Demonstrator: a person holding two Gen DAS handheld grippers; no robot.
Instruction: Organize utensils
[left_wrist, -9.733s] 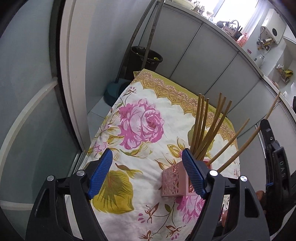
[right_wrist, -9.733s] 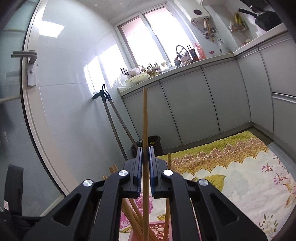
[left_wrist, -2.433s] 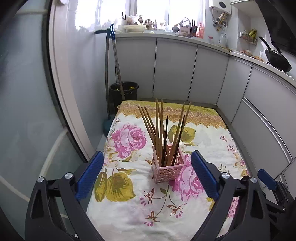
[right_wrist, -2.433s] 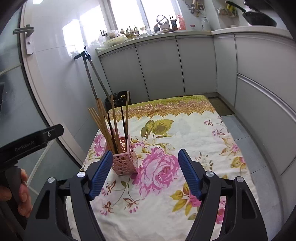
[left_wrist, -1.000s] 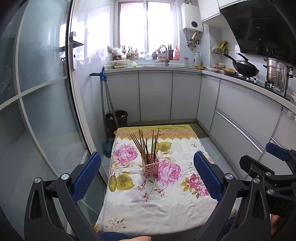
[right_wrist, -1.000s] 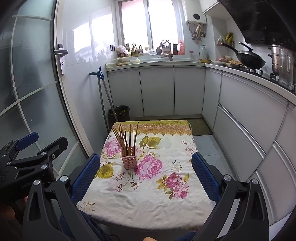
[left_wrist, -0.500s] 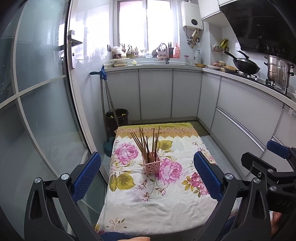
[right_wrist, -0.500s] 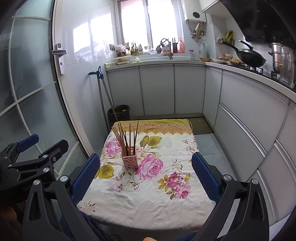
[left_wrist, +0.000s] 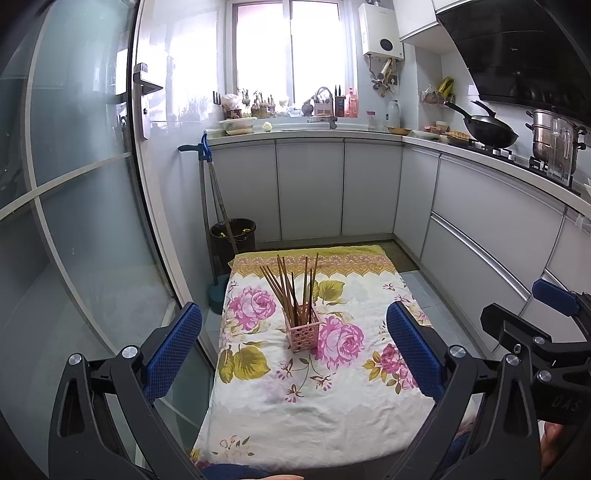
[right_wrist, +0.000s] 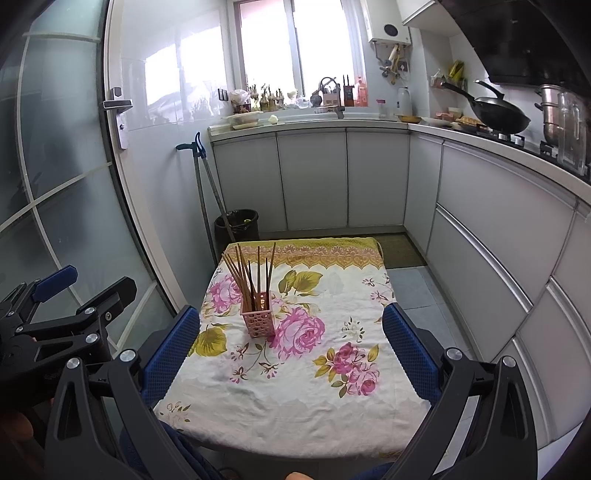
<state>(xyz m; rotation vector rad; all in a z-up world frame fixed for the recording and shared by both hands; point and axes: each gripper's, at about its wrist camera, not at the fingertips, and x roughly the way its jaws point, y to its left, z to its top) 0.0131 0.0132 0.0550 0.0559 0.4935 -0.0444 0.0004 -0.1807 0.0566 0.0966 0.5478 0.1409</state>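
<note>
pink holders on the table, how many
1: the pink holder stands on the floral tablecloth, left of centre, with the chopsticks upright inside. None lies elsewhere in view.

The only readable lettering is "DAS", embossed on the black plastic right gripper (left_wrist: 554, 325) body at four o'clock in the left wrist view.

Narrow kitchen. Bright window (left_wrist: 291, 55) at top centre, backlit, sill crowded with small items. White cabinets (left_wrist: 310, 192) run along the far wall and down the right side. Frosted glass door (left_wrist: 74, 184) fills the left. Black bin (left_wrist: 233, 236) and mop (left_wrist: 207, 192) in far left corner. Wok (left_wrist: 487, 131) upper right. Floral cloth covers table (left_wrist: 295, 406) at centre
</note>
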